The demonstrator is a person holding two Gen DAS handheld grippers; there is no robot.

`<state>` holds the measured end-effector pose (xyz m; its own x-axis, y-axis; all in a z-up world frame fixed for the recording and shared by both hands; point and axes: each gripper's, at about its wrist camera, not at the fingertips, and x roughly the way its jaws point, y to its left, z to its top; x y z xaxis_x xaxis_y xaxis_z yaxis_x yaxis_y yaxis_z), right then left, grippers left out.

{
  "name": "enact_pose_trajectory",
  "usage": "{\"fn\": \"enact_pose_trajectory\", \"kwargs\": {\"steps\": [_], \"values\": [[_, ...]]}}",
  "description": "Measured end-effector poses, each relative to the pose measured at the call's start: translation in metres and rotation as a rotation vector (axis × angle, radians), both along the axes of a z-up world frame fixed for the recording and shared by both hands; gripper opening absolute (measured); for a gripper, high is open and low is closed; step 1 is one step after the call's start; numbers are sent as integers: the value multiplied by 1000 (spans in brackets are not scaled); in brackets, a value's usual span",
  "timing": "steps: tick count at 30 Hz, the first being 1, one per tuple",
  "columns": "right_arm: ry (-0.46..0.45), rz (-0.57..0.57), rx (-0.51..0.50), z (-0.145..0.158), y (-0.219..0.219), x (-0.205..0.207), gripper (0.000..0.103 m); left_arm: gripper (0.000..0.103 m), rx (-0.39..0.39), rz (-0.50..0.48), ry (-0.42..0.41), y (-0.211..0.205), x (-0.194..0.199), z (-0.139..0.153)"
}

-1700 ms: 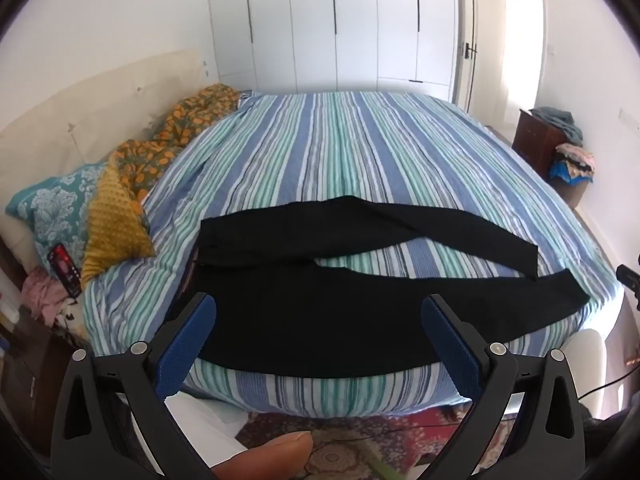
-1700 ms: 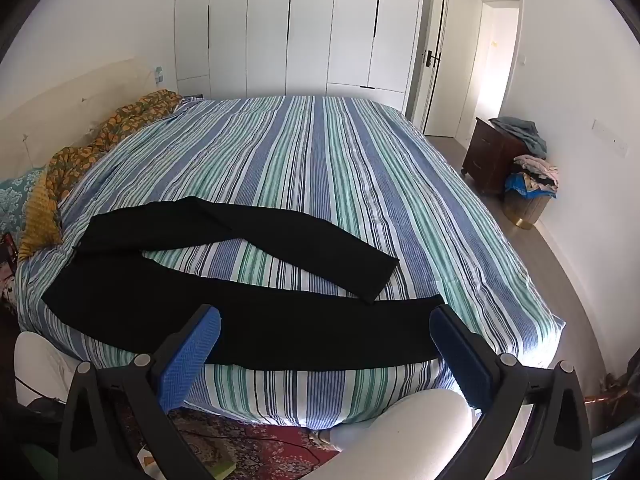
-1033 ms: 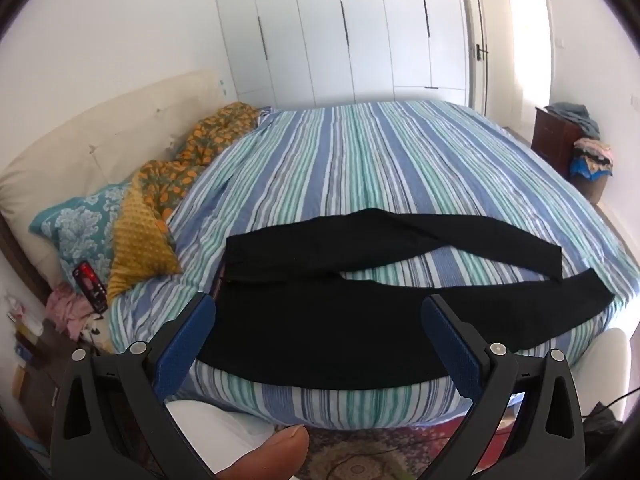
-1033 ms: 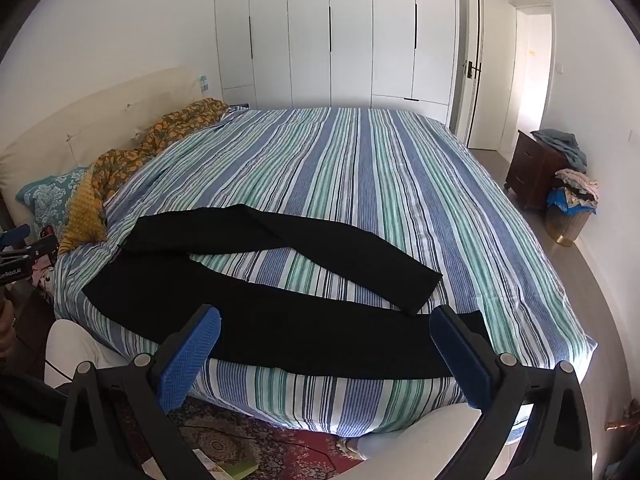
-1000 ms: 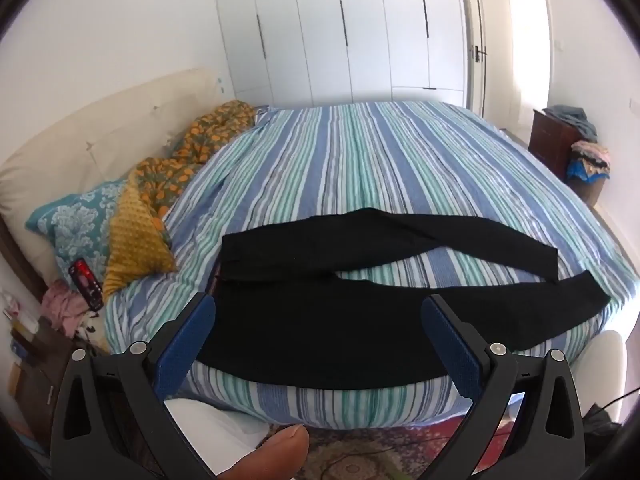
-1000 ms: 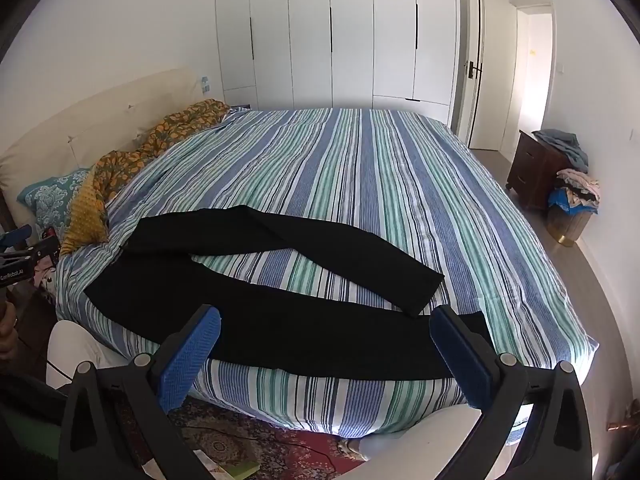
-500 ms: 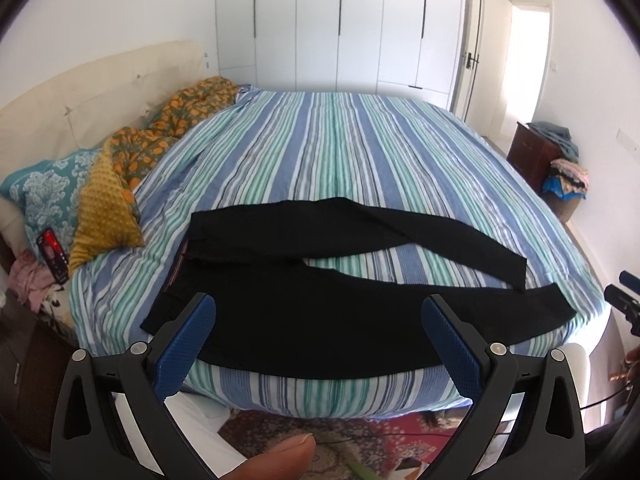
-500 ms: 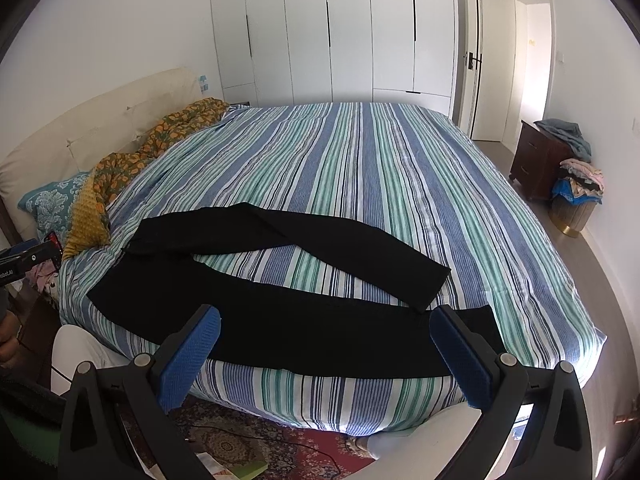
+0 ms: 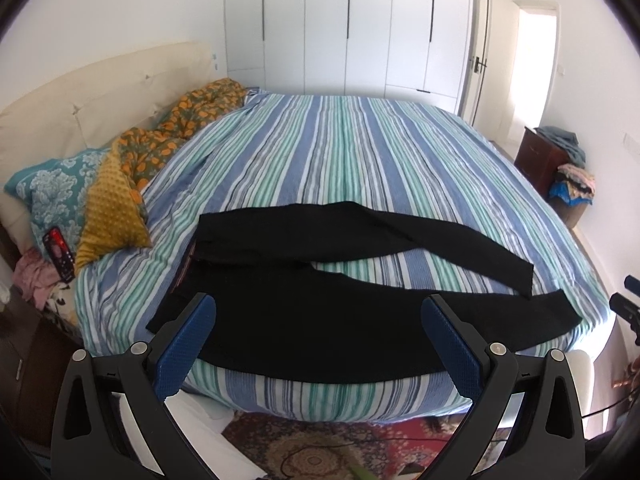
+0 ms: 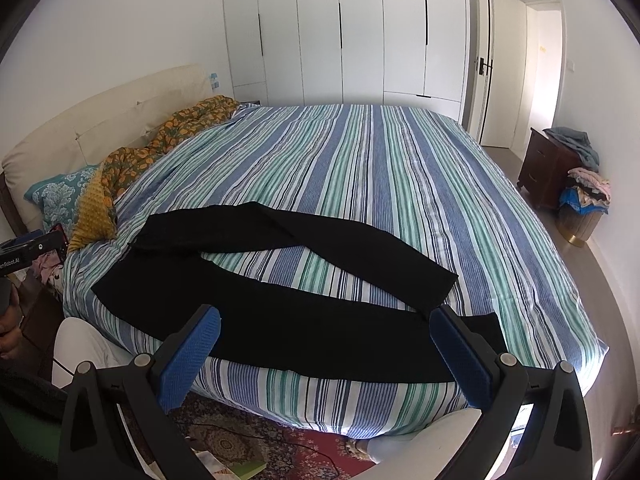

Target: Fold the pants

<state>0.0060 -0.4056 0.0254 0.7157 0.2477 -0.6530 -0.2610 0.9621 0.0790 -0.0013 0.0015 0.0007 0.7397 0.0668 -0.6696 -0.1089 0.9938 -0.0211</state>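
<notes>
Black pants lie flat along the near edge of a striped bed, waist at the left, the two legs spread apart toward the right. They also show in the right wrist view. My left gripper is open and empty, held above the bed's near edge in front of the waist and hip part. My right gripper is open and empty, in front of the near leg's lower half. Neither touches the cloth.
An orange patterned blanket and pillows lie at the bed's left by the headboard. A phone lies at the left edge. A dark nightstand with clothes stands at the right wall. A red rug covers the floor below.
Both grippers have shifted slightly with small changes of view; the pants lie as before. Both stay open and empty.
</notes>
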Motion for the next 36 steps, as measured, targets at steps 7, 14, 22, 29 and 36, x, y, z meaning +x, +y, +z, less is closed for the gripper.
{"fn": "enact_pose_trajectory", "kwargs": {"steps": [7, 14, 22, 29, 36], "values": [[19, -8, 1, -6, 0, 3, 103, 103, 11, -6, 6, 1, 2, -2], [26, -16, 7, -9, -3, 5, 103, 103, 34, -34, 18, -5, 4, -5], [37, -38, 12, -14, -8, 6, 103, 103, -16, -120, 41, -11, 5, -7], [30, -44, 11, -13, -9, 5, 103, 103, -63, -125, 45, -10, 6, -7], [32, -42, 9, -13, -9, 5, 103, 103, -65, -114, 41, -8, 5, -7]]}}
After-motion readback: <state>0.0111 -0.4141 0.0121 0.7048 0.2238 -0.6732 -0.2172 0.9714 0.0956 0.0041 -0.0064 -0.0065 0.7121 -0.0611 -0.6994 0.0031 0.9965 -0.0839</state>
